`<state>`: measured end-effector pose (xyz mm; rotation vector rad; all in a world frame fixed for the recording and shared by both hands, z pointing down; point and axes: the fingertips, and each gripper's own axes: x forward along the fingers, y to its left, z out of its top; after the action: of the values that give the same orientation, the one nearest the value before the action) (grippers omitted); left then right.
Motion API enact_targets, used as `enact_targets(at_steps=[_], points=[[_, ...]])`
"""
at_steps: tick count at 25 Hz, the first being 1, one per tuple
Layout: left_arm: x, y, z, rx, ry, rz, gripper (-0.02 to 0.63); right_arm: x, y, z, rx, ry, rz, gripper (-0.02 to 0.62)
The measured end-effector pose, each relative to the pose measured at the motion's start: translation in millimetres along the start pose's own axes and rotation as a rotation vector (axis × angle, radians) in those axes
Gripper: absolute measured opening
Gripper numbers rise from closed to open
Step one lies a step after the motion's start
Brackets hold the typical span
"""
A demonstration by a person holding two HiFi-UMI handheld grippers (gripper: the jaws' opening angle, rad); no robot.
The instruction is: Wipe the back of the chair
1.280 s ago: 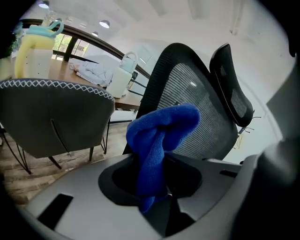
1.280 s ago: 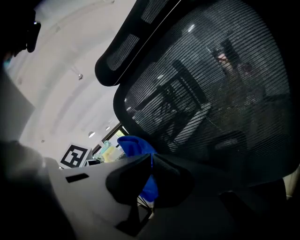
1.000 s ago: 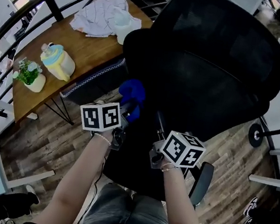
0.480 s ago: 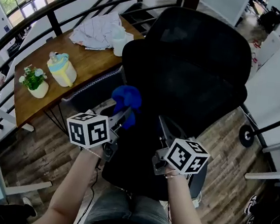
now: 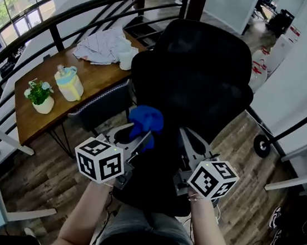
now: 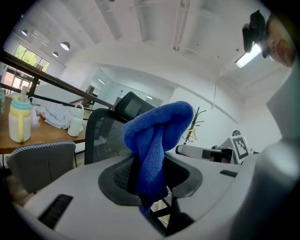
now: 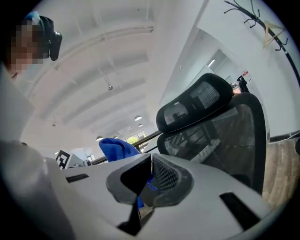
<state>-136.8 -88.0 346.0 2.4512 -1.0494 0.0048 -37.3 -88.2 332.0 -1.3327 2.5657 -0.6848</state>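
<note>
Left claw (image 5: pixel 135 139) clenched on blue cloth (image 5: pixel 145 119). Chair back (image 5: pixel 204 81) stands upright straight ahead, cloth nearest its lower part. Right claw (image 5: pixel 192 144) closed and empty alongside.

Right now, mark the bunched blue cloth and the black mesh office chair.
bunched blue cloth (image 6: pixel 157 136): left gripper view, its hanging fold.
black mesh office chair (image 5: pixel 204 81): head view, its backrest.

The office chair (image 5: pixel 204 81) stands centre. The left gripper (image 5: pixel 136 135), with a cloth (image 5: pixel 145 120) in its jaws, and the right gripper (image 5: pixel 193 144) are near, before its back. On the table (image 5: pixel 36 123) at left: potted plant (image 5: pixel 39 97), bottle (image 5: pixel 68 84), and farther, a mug (image 5: pixel 126 60).
</note>
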Motion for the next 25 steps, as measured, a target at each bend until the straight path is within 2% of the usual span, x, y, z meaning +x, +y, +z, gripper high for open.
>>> enact_targets(at_steps=[4, 8, 14, 25], points=[[-10.7, -23.5, 0.4, 0.003, -0.025, -0.039, 0.135, -24.5, 10.8, 5.7, -0.012, -0.018, 0.005, 0.031], [-14.1, -36.8, -11.9, -0.015, -0.006, -0.054, 0.137, -40.8, 18.8, -3.2, 0.017, -0.023, 0.012, 0.031], [-16.3, -40.5, -34.1, -0.017, 0.041, -0.061, 0.135, -51.7, 18.9, -18.4, 0.008, -0.001, -0.017, 0.031], [-11.4, -49.5, -43.4, -0.021, 0.071, -0.092, 0.136, -56.8, 18.2, -22.4, -0.008, -0.002, -0.049, 0.031]])
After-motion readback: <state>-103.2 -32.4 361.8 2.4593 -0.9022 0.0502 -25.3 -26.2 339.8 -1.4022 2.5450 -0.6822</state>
